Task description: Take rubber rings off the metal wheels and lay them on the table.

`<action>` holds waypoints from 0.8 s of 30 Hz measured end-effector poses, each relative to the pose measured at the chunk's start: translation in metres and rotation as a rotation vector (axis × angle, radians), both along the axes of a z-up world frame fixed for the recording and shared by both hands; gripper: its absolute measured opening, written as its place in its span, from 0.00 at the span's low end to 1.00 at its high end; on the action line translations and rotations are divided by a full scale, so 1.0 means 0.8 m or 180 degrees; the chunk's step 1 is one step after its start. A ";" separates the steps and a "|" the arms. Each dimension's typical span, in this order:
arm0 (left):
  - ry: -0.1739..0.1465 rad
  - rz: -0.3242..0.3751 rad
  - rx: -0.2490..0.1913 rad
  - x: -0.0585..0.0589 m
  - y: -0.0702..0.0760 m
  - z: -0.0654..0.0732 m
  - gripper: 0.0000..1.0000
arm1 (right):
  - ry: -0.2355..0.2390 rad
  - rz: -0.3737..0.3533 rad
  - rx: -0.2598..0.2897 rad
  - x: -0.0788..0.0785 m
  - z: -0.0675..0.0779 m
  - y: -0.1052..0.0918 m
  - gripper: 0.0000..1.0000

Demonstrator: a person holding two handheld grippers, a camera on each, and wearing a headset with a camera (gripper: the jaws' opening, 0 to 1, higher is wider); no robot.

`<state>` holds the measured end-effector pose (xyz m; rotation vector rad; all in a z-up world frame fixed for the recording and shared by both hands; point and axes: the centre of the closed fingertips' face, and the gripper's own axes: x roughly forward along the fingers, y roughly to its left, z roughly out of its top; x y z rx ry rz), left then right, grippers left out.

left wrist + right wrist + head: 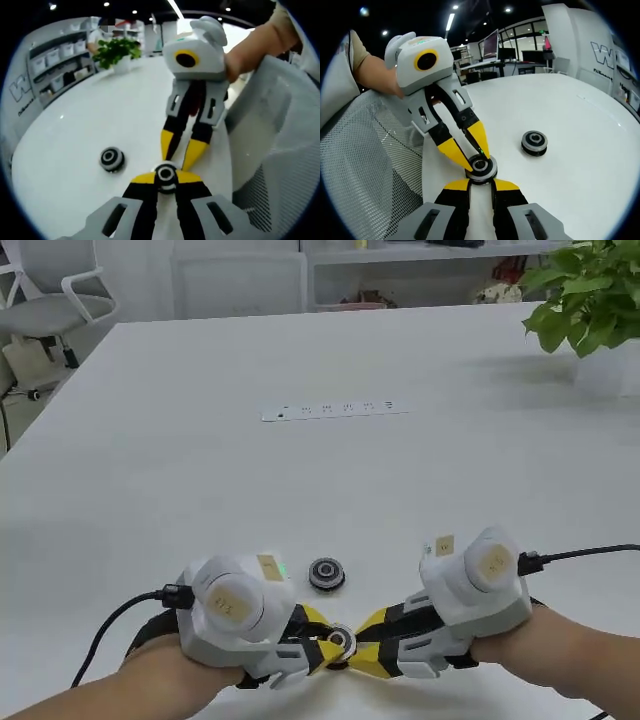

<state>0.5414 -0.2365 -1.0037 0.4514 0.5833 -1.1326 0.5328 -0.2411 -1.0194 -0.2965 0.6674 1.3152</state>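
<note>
While clamped on one wheel [338, 642] from opposite sides, meeting tip to tip at the near edge of a white table [300, 490]: left gripper [323, 647] and right gripper [353, 646], jaws of both nipped onto it. Just beyond, flat on the top, a second wheel [327, 574]. Farther off, a power strip [335, 410]; far right, a plant [585, 295]; behind, a chair [60, 305] and shelves [400, 270].

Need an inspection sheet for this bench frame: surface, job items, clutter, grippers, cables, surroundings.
Surface: white table, clean-looking.
Job's things: held wheel near the front edge; free wheel lying just beyond it, black ring on.
Clutter: power strip mid-table.
Grippers: left gripper and right gripper meet tip to tip, both shut on the held wheel.
Cables: black left cable, black right cable.
Surroundings: plant, chair, shelves.
</note>
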 end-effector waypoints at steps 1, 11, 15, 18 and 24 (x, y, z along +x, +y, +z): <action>0.0000 0.0003 -0.0001 0.001 0.000 0.000 0.13 | -0.0002 0.0002 -0.0001 0.000 0.000 0.000 0.12; 0.0001 0.0023 -0.0011 0.001 0.000 0.000 0.13 | 0.0051 -0.0044 0.0007 0.001 -0.002 -0.004 0.05; -0.0007 0.0020 0.0001 0.001 0.000 -0.001 0.13 | 0.0122 -0.0094 0.0014 0.001 -0.002 -0.005 0.02; -0.0010 0.0016 0.0010 0.002 0.000 -0.001 0.13 | 0.0206 -0.0189 0.0056 0.004 -0.001 -0.007 0.00; -0.0010 0.0033 0.0032 0.001 0.000 -0.001 0.13 | 0.0358 -0.0344 0.0125 0.007 0.001 -0.011 0.00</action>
